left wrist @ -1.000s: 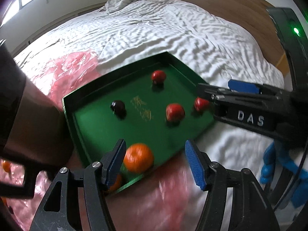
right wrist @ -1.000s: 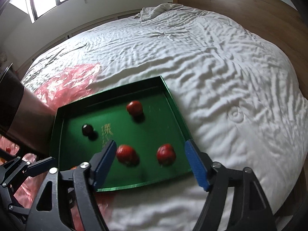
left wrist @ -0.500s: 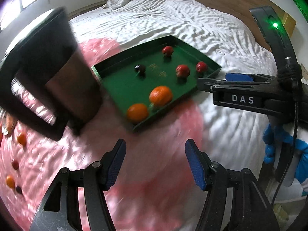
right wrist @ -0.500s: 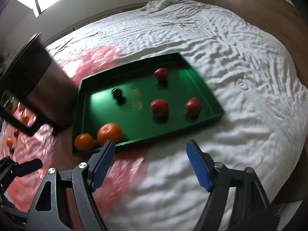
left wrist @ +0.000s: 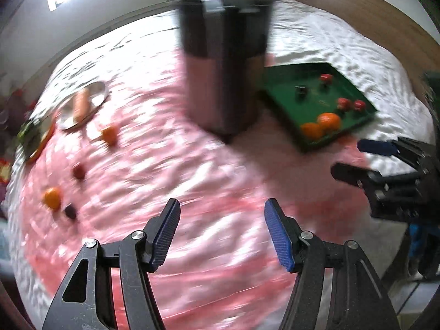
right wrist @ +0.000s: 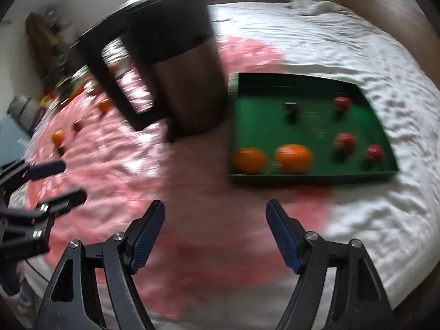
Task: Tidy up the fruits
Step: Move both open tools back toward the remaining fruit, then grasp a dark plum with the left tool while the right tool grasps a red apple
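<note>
A green tray point(right wrist: 324, 177) lies on the bed and holds two oranges point(right wrist: 294, 158), three small red fruits point(right wrist: 345, 141) and one dark fruit point(right wrist: 291, 107). The same tray point(left wrist: 280, 93) shows at the right of the left wrist view. Loose fruit lies on the pink plastic sheet point(left wrist: 165, 170) to the left: an orange point(left wrist: 109, 134), another orange point(left wrist: 52, 198), a red fruit point(left wrist: 79, 171) and a dark one point(left wrist: 70, 211). My left gripper point(left wrist: 222, 232) is open over the pink sheet with nothing between its fingers. My right gripper point(right wrist: 215, 233) is open too, short of the tray.
A tall dark pitcher point(left wrist: 224, 55) with a handle point(right wrist: 110, 82) stands between the tray and the loose fruit. A metal plate point(left wrist: 93, 99) with a carrot-like piece lies far left. White bedding and a wooden headboard point(left wrist: 357, 8) lie beyond. Both views are blurred.
Both grippers have swung left, away from the tray and out over the pink sheet. The pitcher and the loose fruit on the left have come into view. Both stay open and empty.
</note>
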